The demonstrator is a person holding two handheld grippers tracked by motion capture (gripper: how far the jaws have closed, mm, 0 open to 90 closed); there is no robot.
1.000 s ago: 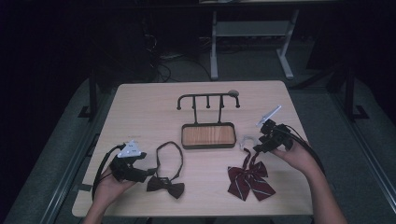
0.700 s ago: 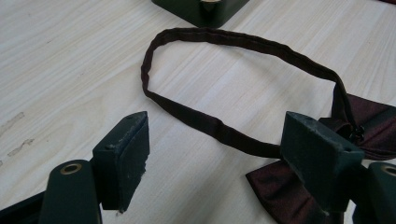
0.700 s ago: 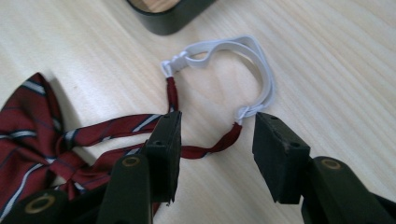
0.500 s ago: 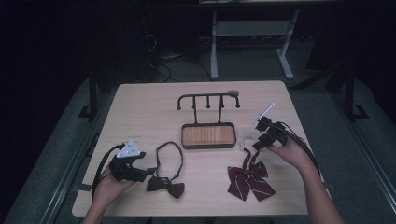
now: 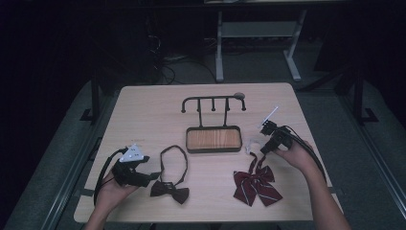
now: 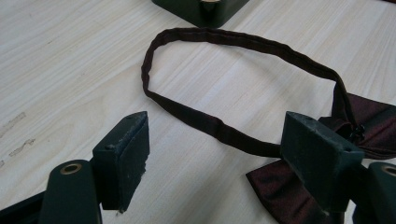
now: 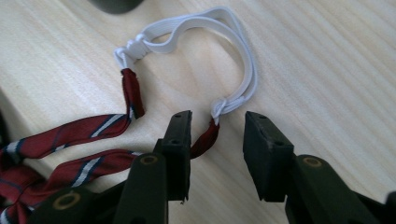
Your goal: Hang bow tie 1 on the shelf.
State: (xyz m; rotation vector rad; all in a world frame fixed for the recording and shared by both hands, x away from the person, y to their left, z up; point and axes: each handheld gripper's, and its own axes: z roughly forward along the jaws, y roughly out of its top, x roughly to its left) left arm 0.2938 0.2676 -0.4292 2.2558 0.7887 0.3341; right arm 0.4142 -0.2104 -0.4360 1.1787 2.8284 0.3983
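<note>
Bare table [image 5: 143, 110] behind and beside the central hook stand [image 5: 213, 125]; both bow ties along the near edge.

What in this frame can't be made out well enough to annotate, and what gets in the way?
- Dark bow tie: in the left gripper view, its knot sits behind the left gripper's jaw and its wing is cut by the bottom edge.
- Striped bow tie: in the right gripper view, its bow runs off the left edge.
- White elastic loop: too small in the high view to trace.
- Rack: its hook tips are too small in the high view.
</note>
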